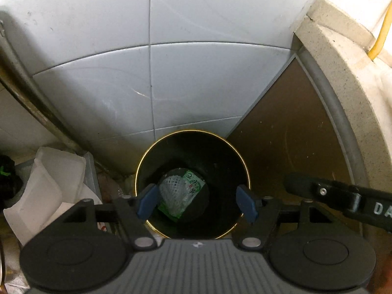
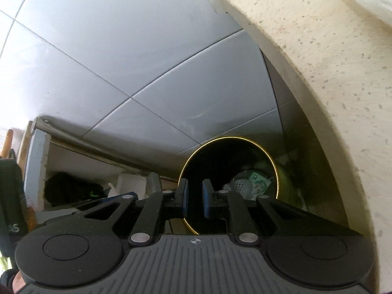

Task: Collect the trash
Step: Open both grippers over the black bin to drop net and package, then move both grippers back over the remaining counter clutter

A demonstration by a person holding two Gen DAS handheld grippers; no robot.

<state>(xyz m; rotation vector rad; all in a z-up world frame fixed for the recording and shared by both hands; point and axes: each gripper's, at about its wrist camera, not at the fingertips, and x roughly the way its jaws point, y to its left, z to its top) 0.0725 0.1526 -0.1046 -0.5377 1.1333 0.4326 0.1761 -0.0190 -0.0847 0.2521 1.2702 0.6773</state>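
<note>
One green wrapper (image 1: 193,189) with white foam net (image 1: 171,191) lies at the bottom of the dark bin (image 1: 147,161), and I see my left gripper (image 1: 197,202) above its mouth with jaws spread wide and empty, my right gripper (image 2: 195,199) nearby with jaws only slightly apart, holding nothing.

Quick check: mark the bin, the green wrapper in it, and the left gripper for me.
bin (image 1: 156,149), left wrist view, on its gold rim at upper left.
green wrapper (image 1: 194,182), left wrist view, on its printed label.
left gripper (image 1: 197,202), left wrist view, midway between its blue fingertips, jaws open.
</note>
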